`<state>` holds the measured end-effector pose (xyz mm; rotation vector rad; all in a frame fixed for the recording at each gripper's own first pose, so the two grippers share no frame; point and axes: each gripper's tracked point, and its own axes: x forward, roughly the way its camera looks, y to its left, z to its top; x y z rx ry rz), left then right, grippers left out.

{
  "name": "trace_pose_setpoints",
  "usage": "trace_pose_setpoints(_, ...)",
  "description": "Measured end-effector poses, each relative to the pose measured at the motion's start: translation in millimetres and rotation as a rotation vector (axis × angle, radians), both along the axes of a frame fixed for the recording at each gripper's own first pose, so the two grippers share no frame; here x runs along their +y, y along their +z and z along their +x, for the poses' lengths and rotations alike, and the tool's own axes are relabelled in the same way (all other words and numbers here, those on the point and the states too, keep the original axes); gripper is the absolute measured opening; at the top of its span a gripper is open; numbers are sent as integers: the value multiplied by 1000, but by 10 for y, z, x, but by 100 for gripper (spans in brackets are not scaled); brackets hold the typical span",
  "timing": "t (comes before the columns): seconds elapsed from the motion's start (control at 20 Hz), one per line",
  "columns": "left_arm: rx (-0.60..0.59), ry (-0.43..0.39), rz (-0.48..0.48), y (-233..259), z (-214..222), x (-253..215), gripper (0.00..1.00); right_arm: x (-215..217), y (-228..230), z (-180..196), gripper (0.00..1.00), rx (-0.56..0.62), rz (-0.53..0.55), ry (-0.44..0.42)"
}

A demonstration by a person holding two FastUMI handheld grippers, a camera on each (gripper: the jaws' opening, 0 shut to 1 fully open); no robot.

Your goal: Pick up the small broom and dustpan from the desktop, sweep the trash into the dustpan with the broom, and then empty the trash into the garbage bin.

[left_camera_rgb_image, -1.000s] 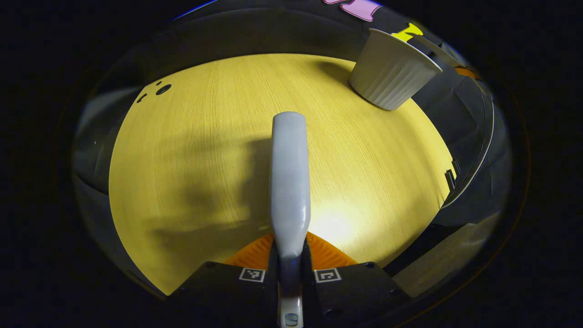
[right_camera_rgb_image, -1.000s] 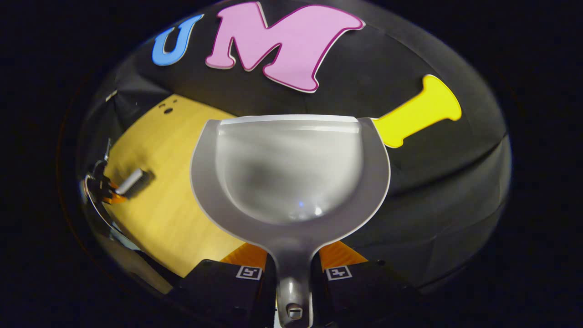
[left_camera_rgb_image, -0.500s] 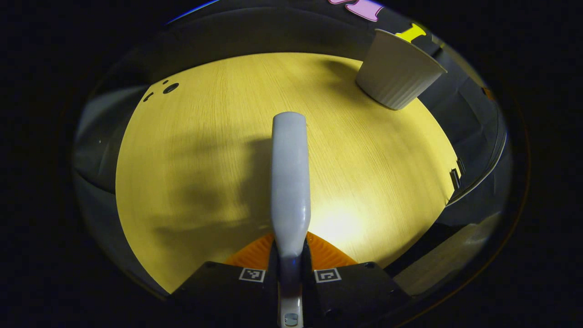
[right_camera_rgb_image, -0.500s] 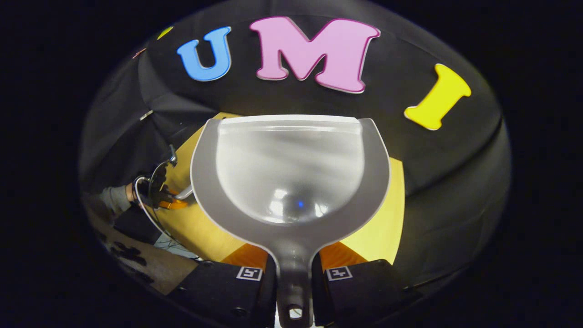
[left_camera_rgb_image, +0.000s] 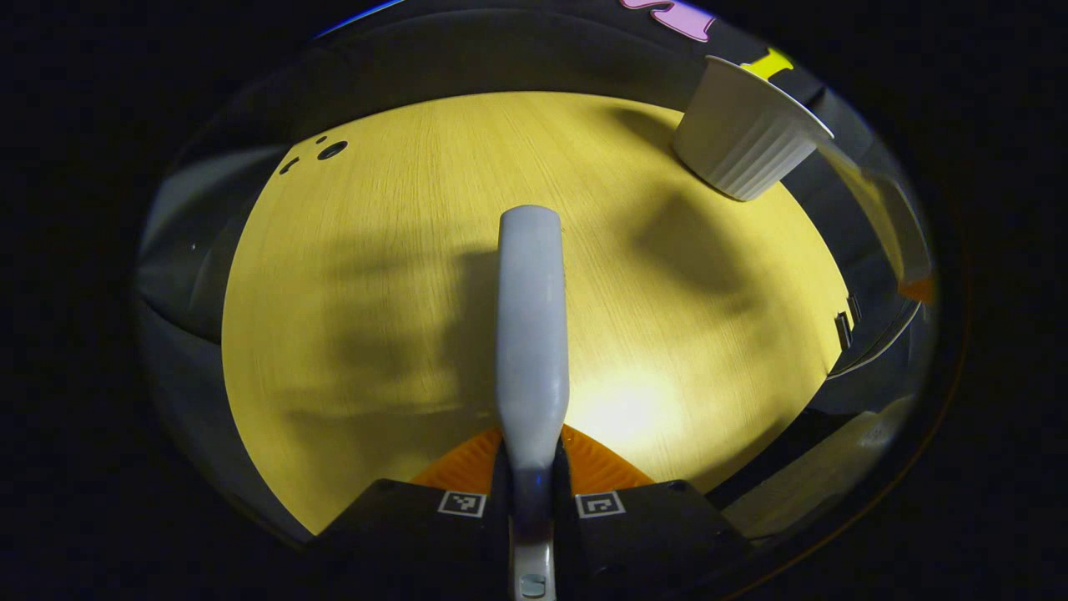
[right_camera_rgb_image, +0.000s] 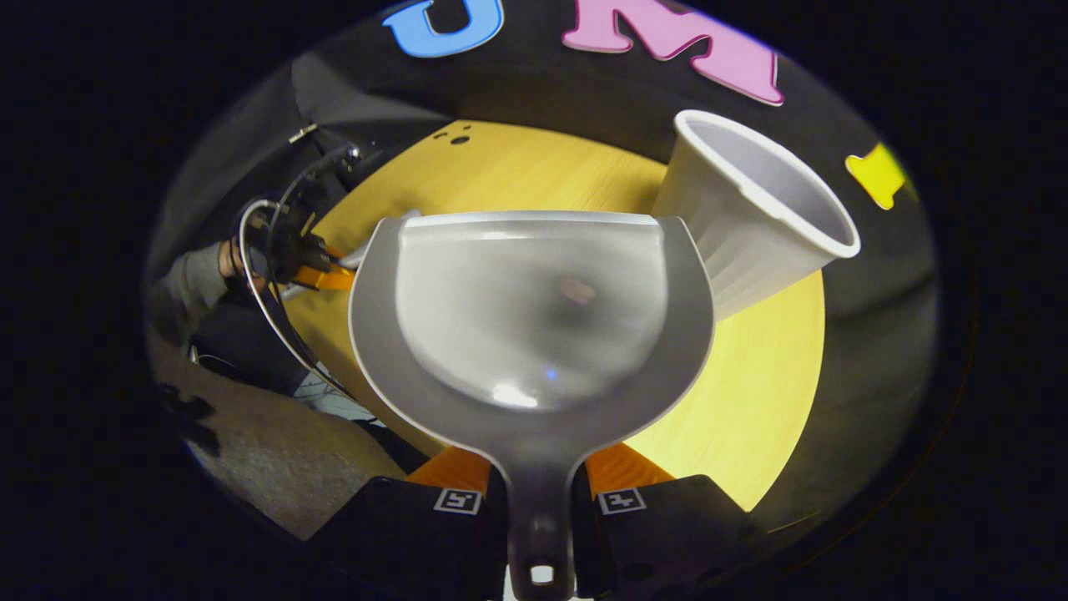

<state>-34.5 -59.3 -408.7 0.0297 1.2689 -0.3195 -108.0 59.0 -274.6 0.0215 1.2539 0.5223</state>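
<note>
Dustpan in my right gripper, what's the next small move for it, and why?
Probably carry the dustpan a little right, over the white garbage bin, before tipping. The right gripper is shut on its handle, and its front lip sits beside the bin's open mouth, not above it. The pan looks blurred; I cannot tell trash in it. The left gripper holds the broom above the desktop.

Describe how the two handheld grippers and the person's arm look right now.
Both grippers, left gripper and right gripper, have black blocky bodies, each with two small square black-and-white markers, and ribbed orange jaws. In the right gripper view, looping cables hang around the left gripper, and a grey sleeve shows behind it.
</note>
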Motion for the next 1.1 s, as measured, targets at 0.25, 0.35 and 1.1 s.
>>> trace_pose_setpoints(0.25,14,16,35,-22,-27,-22,25,432,-679,-110,36,96,-29,2)
trace_pose_setpoints(0.35,18,25,31,-27,-31,-31,25,542,-806,-55,36,106,-35,-15)
trace_pose_setpoints(1.1,-5,-6,124,55,-61,17,29,850,-1157,34,39,125,-67,-23)
